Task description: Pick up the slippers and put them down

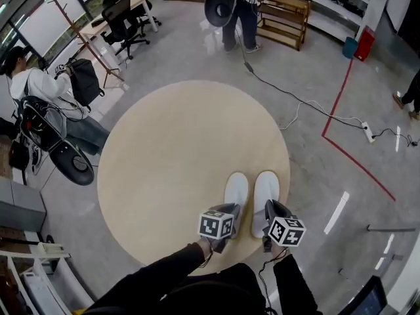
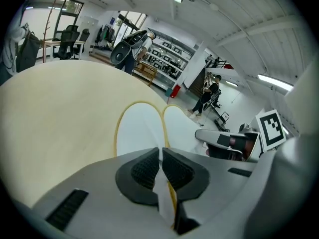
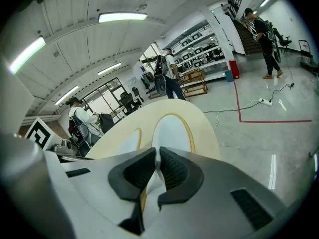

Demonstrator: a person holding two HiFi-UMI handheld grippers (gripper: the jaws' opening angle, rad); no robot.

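The left gripper [image 2: 160, 166] is clamped on the heel edge of the left slipper [image 1: 236, 190]. Just beside it, the right slipper [image 1: 265, 195] is pinched at its heel by the right gripper [image 3: 157, 168]. Both lie pointing away from the tongs on the round table [image 1: 170, 156].

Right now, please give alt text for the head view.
The left hand-held gripper holds the left white slipper by its heel and the right hand-held gripper holds the right white slipper, at the near edge of a round table.

Only the slippers [image 1: 237, 190] occupy the round table [image 1: 170, 149], otherwise open.
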